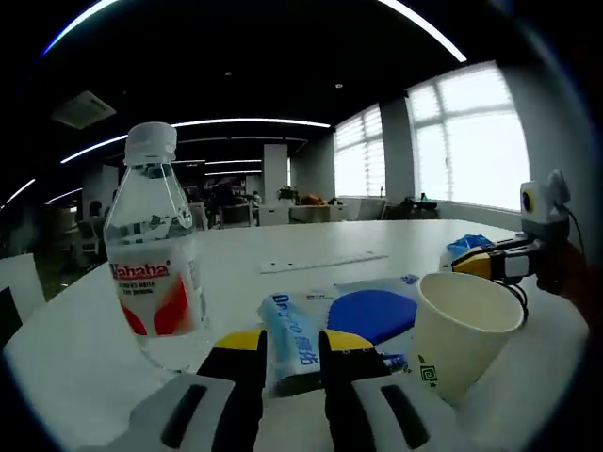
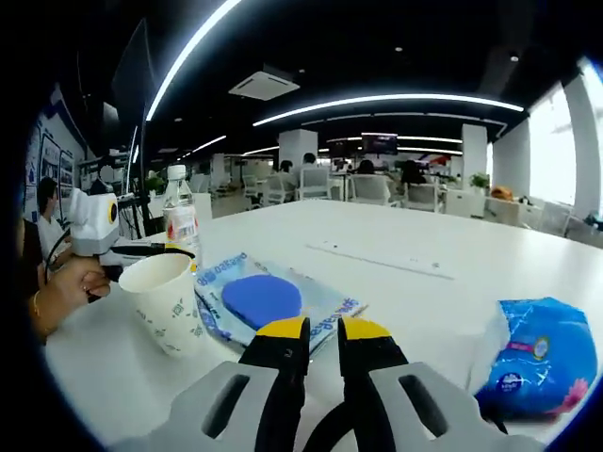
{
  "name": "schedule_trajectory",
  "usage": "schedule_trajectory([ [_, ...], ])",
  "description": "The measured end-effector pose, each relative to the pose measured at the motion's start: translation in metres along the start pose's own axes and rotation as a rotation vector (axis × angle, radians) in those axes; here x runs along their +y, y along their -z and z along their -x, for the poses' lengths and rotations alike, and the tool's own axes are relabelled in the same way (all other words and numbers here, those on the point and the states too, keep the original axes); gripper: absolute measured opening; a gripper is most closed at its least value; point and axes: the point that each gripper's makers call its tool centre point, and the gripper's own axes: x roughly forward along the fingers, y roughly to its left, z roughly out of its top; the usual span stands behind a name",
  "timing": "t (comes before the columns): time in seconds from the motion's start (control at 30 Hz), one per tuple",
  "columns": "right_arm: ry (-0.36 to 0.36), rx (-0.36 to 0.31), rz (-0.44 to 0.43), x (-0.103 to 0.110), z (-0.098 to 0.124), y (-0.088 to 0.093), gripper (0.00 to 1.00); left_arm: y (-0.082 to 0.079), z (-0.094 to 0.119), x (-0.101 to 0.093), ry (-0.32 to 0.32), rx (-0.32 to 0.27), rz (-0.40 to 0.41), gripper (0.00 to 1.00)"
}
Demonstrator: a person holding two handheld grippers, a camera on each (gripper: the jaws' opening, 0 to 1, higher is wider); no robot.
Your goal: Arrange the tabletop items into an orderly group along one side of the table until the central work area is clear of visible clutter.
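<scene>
Our left gripper point(image 1: 293, 363) clamps the wipes packet point(image 1: 292, 339), with the water bottle point(image 1: 154, 240) just left and the paper cup point(image 1: 462, 330) just right. Our right gripper point(image 2: 323, 344), jaws nearly closed, holds nothing. We should pull the packet straight back, avoiding the cup.

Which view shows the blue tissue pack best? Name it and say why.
The right gripper view: the blue plastic tissue pack lies close and large on the table. In the left gripper view it is a small blue scrap behind the other gripper.

Both views sit low at the white table point(image 1: 311, 247), close to the paper cup point(image 1: 464, 330) point(image 2: 170, 301), facing it from opposite sides
</scene>
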Motion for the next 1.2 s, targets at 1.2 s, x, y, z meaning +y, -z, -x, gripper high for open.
schedule_trajectory([
  [1.2, -0.033, 0.057, -0.146, 0.016, -0.011, 0.030, 0.10, 0.030, -0.019, -0.009, 0.068, 0.085, 0.215, 0.21],
])
